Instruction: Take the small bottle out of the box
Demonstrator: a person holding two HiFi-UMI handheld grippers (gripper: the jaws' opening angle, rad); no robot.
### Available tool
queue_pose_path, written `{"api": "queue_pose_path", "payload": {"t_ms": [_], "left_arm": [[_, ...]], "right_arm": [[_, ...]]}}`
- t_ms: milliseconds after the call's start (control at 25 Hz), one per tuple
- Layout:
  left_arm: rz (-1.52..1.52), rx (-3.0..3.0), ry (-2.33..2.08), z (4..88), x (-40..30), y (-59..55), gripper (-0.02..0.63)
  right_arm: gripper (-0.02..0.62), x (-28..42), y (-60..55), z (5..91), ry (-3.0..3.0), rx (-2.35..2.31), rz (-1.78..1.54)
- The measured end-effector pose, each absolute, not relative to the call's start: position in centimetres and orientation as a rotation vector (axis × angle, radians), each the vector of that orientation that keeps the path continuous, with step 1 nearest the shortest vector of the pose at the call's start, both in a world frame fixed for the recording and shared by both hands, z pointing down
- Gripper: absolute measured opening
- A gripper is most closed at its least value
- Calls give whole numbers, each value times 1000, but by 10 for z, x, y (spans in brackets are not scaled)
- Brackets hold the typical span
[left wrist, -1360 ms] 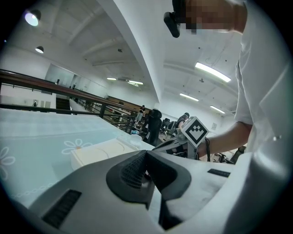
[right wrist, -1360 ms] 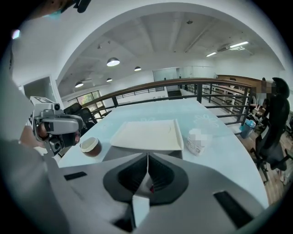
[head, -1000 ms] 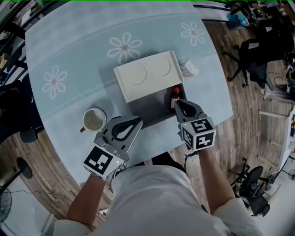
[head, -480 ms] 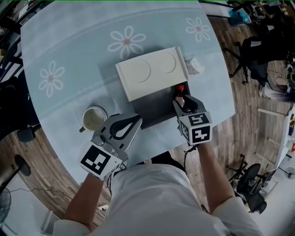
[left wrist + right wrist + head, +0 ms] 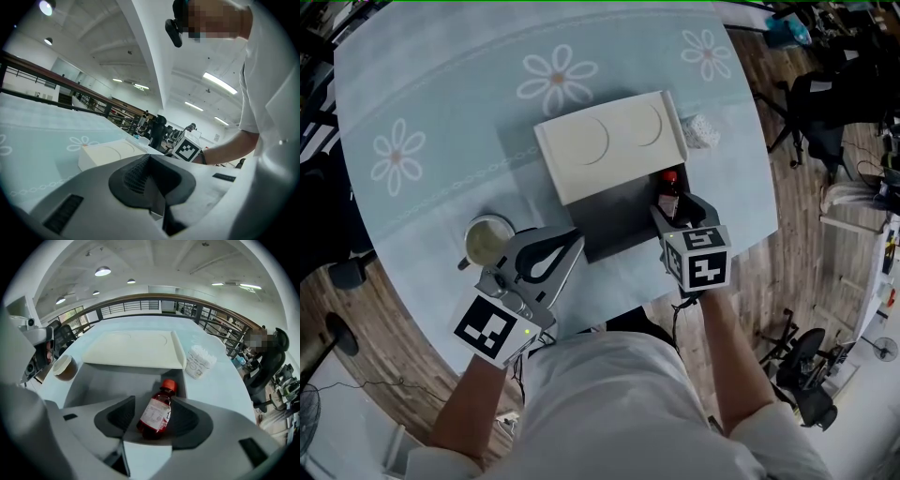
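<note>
Your right gripper [image 5: 677,210] is opening its 2 jaws around the small bottle [image 5: 157,412], which leans at the box's [image 5: 605,225] right side, so it can straddle it before pinching. Your left gripper [image 5: 570,247] waits near, pressed together and empty.
</note>
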State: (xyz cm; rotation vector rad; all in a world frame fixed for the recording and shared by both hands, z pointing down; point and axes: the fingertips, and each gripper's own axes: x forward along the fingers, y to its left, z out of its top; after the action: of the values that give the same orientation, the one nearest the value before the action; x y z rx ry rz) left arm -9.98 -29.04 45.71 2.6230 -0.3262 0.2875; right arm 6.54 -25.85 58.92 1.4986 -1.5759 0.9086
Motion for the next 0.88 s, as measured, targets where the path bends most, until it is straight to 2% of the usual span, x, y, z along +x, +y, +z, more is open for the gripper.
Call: {"api": "queue_pose_path", "payload": {"t_ms": [480, 880], "left_arm": [[291, 2611, -317, 467, -107, -291, 20], [289, 2606, -327, 467, -104, -292, 20]], "right_arm": [[252, 71, -247, 612, -1431, 1490, 962], [250, 72, -248, 615, -1386, 1375, 876]]}}
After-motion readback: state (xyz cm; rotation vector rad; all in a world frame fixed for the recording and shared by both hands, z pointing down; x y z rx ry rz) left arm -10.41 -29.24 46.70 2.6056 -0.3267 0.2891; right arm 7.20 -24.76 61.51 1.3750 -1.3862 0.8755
